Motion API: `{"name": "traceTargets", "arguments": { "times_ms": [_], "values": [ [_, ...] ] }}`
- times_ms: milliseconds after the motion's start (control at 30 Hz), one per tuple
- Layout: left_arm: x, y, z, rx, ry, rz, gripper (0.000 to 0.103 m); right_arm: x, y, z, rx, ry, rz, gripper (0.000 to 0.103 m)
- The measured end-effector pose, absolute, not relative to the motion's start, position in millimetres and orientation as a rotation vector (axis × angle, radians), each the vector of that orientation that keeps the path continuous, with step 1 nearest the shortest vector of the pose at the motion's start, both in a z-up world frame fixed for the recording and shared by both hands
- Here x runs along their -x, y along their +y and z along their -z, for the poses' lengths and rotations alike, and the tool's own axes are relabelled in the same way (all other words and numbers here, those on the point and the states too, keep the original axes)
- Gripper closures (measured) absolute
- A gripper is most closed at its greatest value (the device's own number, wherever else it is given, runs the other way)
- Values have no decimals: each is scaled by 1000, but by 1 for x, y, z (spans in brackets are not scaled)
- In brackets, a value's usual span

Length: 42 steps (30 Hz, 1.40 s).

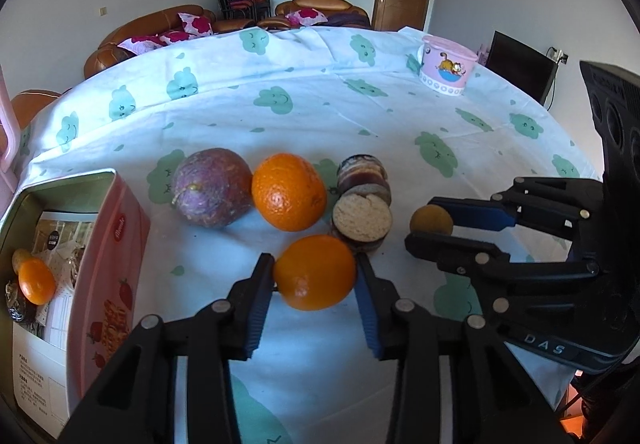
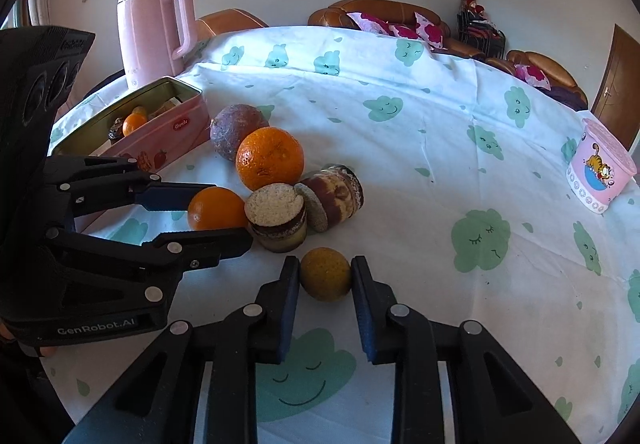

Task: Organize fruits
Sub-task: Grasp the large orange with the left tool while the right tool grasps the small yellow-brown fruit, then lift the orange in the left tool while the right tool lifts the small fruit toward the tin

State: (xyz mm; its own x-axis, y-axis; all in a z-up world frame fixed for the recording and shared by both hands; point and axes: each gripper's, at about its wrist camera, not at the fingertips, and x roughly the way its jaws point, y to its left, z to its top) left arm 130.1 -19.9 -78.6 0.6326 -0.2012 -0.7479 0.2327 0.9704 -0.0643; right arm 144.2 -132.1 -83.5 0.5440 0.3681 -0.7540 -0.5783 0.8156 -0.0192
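Clamping down on two fruits at once: the left tongs (image 1: 315,271) are squeezing a small orange (image 1: 315,271) on the bench (image 1: 320,112), and the right tongs (image 2: 325,273) are pinching a little brownish-yellow fruit (image 2: 325,273) at about 3 o'clock from it. Both are probably heading for the pink tin (image 1: 105,272) at 9 o'clock, which is already holding another small orange (image 1: 37,281) and something dark. A big orange (image 1: 289,191) and purple fruit (image 1: 212,187) are waiting at 12 o'clock.
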Motion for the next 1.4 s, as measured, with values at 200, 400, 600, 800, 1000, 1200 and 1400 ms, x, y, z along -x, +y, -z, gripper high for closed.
{"name": "traceTargets", "arguments": {
  "times_ms": [200,400,600,800,1000,1200,1400],
  "values": [
    [-126,-17,67,-34,781,209,62,-151,-141,76,184,800,-566,75],
    [-128,-12,66,-24,754,161,62,-159,-136,68,135,783,-564,75],
    [-122,-10,59,-30,698,115,62,-161,-129,63,88,728,-564,75],
    [-113,-8,53,-32,639,74,62,-161,-126,64,66,705,-562,75],
    [-109,-7,51,-41,616,63,62,-155,-123,61,101,670,-552,75],
    [-106,-6,48,-36,591,53,62,-146,-123,57,123,621,-542,75],
    [-101,-4,46,-23,565,45,62,-142,-124,54,123,590,-543,75]
  ]
}}
